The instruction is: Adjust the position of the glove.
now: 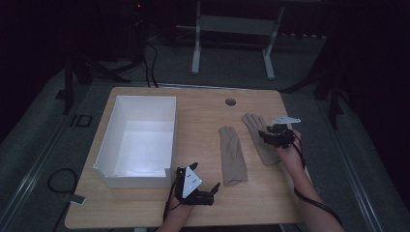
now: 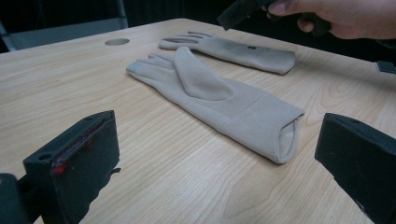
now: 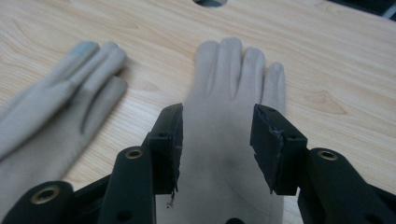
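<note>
Nearest us, our left gripper (image 1: 205, 187) hovers with jaws spread wide and empty, just right of the open white rectangular box (image 1: 112, 129), aimed at the cuff of a flat beige knit glove (image 1: 232, 154). Farther right of that box, our right gripper (image 1: 273, 135) hangs above a second beige knit glove (image 1: 258, 135), jaws half open, gripping nothing.
</note>
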A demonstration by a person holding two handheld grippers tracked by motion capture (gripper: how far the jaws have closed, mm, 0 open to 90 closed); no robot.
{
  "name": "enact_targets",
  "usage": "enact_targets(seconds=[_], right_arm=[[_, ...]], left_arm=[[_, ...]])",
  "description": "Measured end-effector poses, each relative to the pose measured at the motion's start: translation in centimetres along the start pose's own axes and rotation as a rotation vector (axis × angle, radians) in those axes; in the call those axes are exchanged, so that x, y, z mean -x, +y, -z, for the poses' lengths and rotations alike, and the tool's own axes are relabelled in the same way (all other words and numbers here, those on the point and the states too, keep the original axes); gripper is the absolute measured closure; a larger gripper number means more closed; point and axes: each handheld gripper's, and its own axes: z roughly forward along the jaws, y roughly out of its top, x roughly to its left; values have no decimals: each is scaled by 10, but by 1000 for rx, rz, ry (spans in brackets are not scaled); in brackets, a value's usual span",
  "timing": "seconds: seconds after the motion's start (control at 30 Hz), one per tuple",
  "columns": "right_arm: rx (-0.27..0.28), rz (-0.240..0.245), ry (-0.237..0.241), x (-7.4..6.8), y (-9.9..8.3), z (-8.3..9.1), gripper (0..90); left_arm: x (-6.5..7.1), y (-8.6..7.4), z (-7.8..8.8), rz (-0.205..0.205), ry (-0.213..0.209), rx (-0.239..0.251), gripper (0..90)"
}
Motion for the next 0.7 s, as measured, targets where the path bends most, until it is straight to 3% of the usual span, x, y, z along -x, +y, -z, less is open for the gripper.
enact_targets(seconds=[0.13, 0.37, 0.43, 0.53, 0.7], right_arm=[[0, -26, 10, 6, -5, -9, 514], [-49, 7, 0, 9, -15, -31, 511], [-35, 12, 15, 9, -21, -36, 517], [-18, -37, 55, 14, -25, -37, 594], [-31, -20, 21, 9, -24, -35, 790]], left_arm=[[0, 0, 0, 2, -1, 2, 3], [0, 0, 0, 6, 0, 0, 3], [-1, 0, 0, 9, 1, 1, 3], [-1, 0, 0, 9, 0, 1, 2], [-1, 0, 0, 12, 0, 1, 3]])
